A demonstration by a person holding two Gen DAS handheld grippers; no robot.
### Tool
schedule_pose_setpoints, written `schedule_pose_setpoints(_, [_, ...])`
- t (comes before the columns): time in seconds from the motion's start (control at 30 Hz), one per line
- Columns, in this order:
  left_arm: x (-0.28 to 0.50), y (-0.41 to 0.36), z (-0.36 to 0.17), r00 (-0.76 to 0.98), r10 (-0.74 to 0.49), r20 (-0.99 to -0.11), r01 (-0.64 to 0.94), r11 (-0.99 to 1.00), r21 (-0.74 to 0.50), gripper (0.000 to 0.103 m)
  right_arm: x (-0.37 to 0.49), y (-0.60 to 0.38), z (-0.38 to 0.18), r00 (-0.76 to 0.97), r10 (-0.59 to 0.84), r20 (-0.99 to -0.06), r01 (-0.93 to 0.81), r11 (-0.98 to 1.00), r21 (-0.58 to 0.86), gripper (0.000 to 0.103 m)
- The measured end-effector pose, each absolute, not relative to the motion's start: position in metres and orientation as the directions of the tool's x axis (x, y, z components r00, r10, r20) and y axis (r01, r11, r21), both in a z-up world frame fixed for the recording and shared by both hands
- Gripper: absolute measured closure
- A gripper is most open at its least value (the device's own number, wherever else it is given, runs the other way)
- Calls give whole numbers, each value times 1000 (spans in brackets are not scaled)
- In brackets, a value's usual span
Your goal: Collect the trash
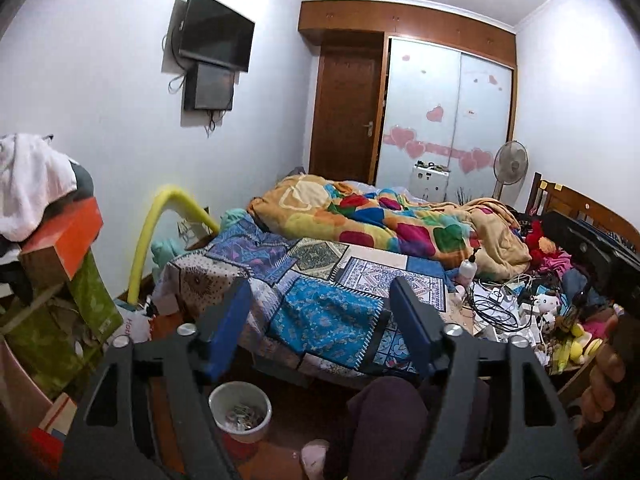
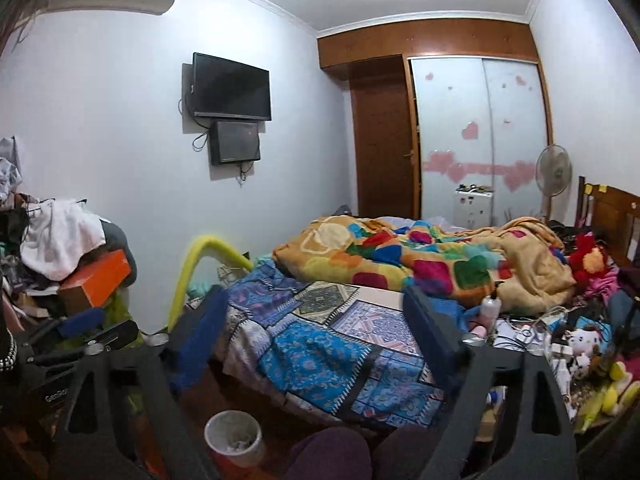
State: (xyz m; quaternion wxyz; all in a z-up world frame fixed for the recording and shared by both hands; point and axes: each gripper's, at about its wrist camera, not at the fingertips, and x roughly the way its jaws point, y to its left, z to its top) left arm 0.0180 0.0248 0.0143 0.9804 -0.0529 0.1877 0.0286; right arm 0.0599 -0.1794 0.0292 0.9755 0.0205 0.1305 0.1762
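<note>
My left hand-held gripper (image 1: pixel 320 320): jaws spread wide, nothing between the blue pads, pointing across the bed.
My right hand-held gripper (image 2: pixel 316 332): jaws spread very wide, nothing between them, aimed at the same bed.
Trash bin (image 1: pixel 240 412): a small white bin with a red base on the floor at the foot of the bed, below and between my left gripper's fingers; crumpled scraps lie inside it.
Bed (image 1: pixel 332 308): covered with a blue patchwork spread, a bright patterned blanket (image 1: pixel 380 220) bunched toward the far end.
Clutter (image 1: pixel 520 304): cables, papers and soft toys piled on the bed's right side.
My knees (image 1: pixel 384 420): in dark purple trousers, just right of the bin.
Left stack: an orange box (image 1: pixel 64 240) under a white cloth.
</note>
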Motion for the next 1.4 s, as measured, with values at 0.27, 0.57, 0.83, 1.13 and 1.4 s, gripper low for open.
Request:
schedule_pose_setpoints(0.27, [-2,15,8,932,60,-358,-85,995,-55,13,44,-190,16,904,320,-283,-300,947,112,0])
schedule_pose_setpoints(0.57, [-3,20,3,929,56,-365,-90,993,-77,12,36,-195,10,894,322,-312,-302,947,112,0])
schedule_pose_setpoints(0.83, [0,20,-2,923,52,-381,-90,993,-83,11,35,-193,8,888,326,-324,-309,945,105,0])
schedule_pose_setpoints(1.13, [1,21,-6,920,56,-387,-101,990,-97,7,35,-193,11,884,327,-334,-311,945,104,0])
schedule_pose_setpoints(1.4, [0,24,-6,920,53,-387,-103,989,-109,6,37,-191,12,884,330,-331,-318,944,91,0])
